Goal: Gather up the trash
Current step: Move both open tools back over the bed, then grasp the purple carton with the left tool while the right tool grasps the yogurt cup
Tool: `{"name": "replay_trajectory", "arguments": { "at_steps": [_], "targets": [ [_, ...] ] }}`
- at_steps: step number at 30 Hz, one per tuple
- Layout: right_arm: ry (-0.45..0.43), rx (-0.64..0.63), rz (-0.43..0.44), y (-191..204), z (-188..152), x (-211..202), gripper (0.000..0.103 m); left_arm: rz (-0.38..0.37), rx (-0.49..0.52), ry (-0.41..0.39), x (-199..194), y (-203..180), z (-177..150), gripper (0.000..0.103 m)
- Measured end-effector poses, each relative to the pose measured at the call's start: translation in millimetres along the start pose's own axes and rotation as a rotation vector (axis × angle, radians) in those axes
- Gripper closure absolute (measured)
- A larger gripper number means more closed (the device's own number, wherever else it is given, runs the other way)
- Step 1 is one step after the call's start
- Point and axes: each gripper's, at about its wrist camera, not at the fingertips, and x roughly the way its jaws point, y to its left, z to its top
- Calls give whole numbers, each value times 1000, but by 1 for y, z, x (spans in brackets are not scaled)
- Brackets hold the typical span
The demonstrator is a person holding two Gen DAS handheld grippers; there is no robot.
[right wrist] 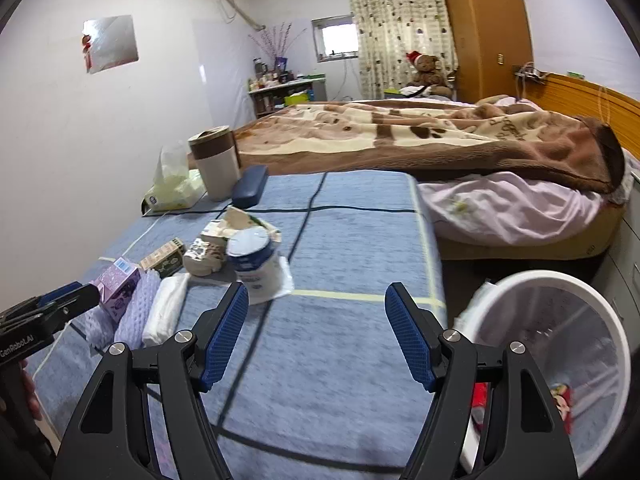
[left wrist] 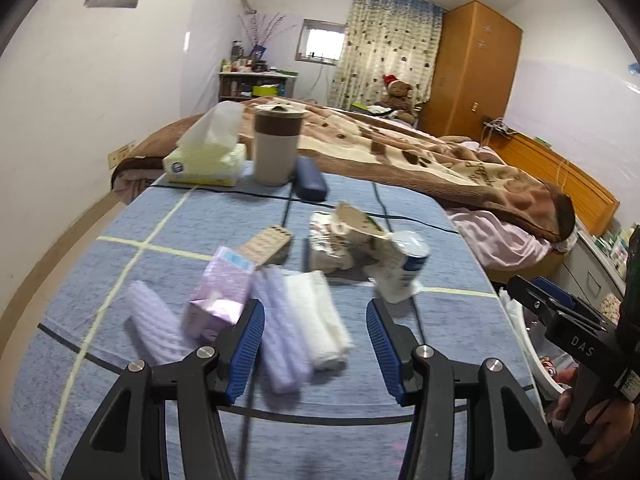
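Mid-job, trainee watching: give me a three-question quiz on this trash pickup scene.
1. True or false: both the left gripper and right gripper are empty.
2. Where is the bin? A) on the bed B) on the floor past the table's right edge C) behind the cup
3. What stands between the tissue box and the blue case?

Key: 1 true. 2 B. 3 the cup.

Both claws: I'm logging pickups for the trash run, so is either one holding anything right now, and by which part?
Nothing is held. The left claw and the right claw both stand open over the blue cloth with nothing between their pads.
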Motion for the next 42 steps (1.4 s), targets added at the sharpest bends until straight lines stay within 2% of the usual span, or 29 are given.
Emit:
{"name": "replay_trajectory", "arguments": {
  "at_steps": [3,6,11,15,17,21,27,31,34,37,42],
  "targets": [
    [23,-20,32,12,3,13,30,29,-10,5,3,15,3,48],
    [40,-32,48,21,4,24,30,43,-30,21,9,31,4,37],
    [58,-40,61,32,7,38,30,62,-46,59,21,50,5,36],
    [58,-51,60,40,9,48,28,73,-27,106,30,61,5,26],
    [57,-56,66,44,11,53,28,51,-16,126,34,64,6,26],
    [94,-77,66,54,10,65,28,86,52,158,43,62,5,23],
    [126,-86,65,58,10,79,28,128,102,178,59,59,5,23],
    [145,-106,43,62,12,89,28,124,84,204,72,64,8,23],
    [148,-107,29,61,14,92,28,155,91,192,76,65,9,23],
    [143,-107,15,60,17,95,28,143,64,189,80,70,13,23],
    [129,-105,-1,59,19,97,28,156,53,187,86,75,18,31]
  ]
}}
